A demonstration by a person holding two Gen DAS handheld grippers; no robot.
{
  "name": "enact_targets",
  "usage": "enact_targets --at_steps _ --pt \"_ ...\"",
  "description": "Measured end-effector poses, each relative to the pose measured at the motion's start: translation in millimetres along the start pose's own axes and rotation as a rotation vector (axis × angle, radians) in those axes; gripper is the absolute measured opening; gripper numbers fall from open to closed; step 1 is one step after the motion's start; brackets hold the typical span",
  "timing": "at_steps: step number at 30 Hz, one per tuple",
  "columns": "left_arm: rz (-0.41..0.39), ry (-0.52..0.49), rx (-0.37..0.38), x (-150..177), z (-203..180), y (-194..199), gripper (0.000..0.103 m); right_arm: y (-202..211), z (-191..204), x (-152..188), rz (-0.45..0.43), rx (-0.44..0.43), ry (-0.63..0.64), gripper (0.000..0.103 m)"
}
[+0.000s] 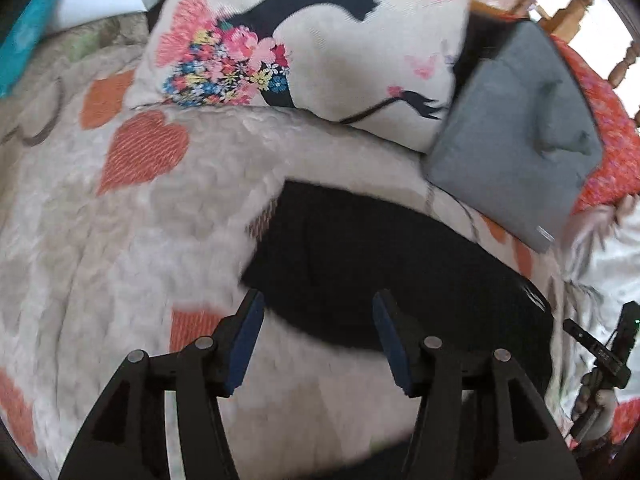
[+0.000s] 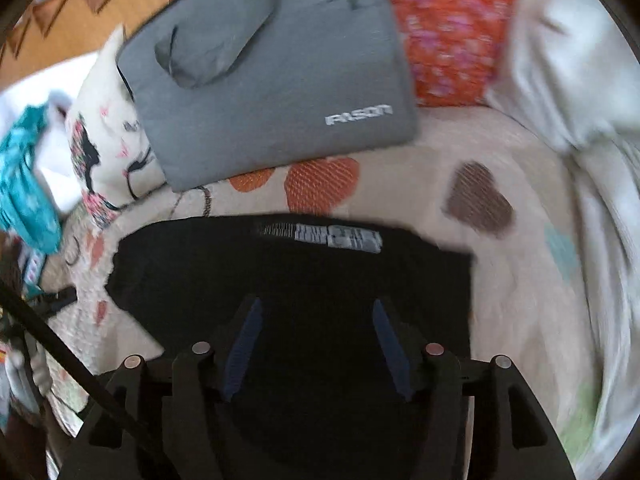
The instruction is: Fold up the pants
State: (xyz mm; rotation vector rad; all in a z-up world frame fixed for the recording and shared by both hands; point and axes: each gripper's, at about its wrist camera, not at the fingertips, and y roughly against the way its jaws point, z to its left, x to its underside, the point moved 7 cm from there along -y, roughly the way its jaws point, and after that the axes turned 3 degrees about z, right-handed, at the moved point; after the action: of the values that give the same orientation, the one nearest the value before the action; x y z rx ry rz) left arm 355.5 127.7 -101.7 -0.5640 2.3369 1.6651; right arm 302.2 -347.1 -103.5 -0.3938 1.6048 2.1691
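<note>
Bedroom setting: a bed covered by a cream quilted bedspread (image 1: 132,248) printed with orange and brown hearts; wooden furniture shows at the far edge. Both views are blurred.

Item 1. Floral cushion (image 1: 304,52), cream with a dark silhouette and pink flowers, propped at the far side of the bed, well clear of the working area.

Item 2. Grey padded sleeve (image 2: 272,92) with white lettering at one corner, lying partly over the cushion and just beyond the pants; likely pushed aside to free the middle of the bed.

Item 3. Black pants (image 2: 304,288), the task's object. Lying flat on the bedspread as a compact, roughly rectangular bundle, a grey label (image 2: 336,236) at the far edge. The squared outline suggests at least one fold is done; how many layers cannot be told.

Item 4. Right gripper (image 2: 316,344), over the pants near their middle, blue pads spread apart, nothing between them.

Item 5. Left gripper (image 1: 318,340), over the near left edge of the pants, jaws likewise spread and empty.

Judgement: with both tools released, the garment rests unaided, either finished or awaiting a further fold.
</note>
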Motion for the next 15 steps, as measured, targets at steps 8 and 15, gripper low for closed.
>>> enact_targets --at_steps 8,15 --pt "0.031 -0.012 0.016 -49.3 0.4 -62.3 0.056 -68.8 -3.1 -46.7 0.104 0.008 0.109 0.065" --pt "0.030 -0.076 0.043 -64.0 -19.4 -86.0 0.079 -91.6 -11.4 -61.1 0.115 -0.077 0.106 0.067"
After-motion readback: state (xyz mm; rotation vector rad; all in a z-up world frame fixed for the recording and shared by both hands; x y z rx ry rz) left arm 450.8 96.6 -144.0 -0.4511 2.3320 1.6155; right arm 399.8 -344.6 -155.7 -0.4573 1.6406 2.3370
